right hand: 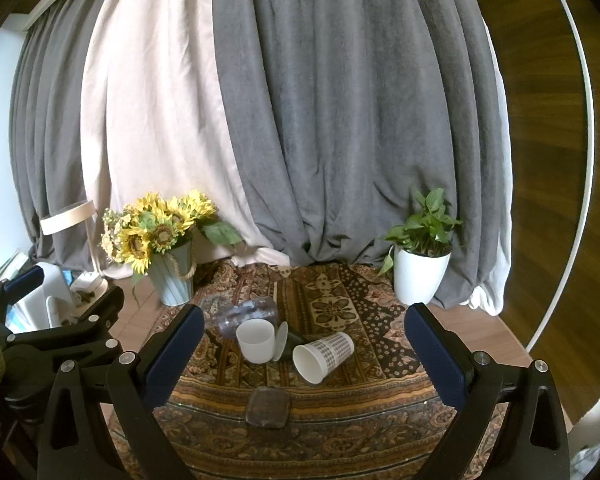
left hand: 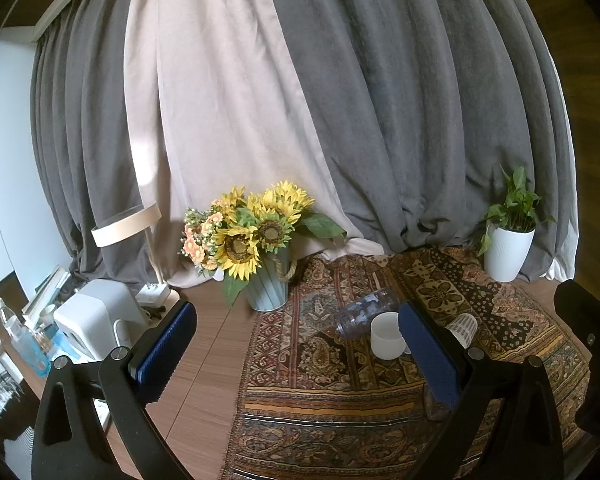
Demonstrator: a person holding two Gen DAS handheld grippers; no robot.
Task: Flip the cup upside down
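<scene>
Grey curtains (right hand: pixel 340 120) – beige panel (right hand: pixel 152 140) – wooden table (left hand: pixel 204 344).

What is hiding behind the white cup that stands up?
Behind the white cup lies a clear plastic bottle on its side, on the patterned cloth. The cup covers the bottle's near end, so whether it has a cap cannot be seen.

Two wrist views, same patterned cloth (left hand: pixel 340 400)
</scene>
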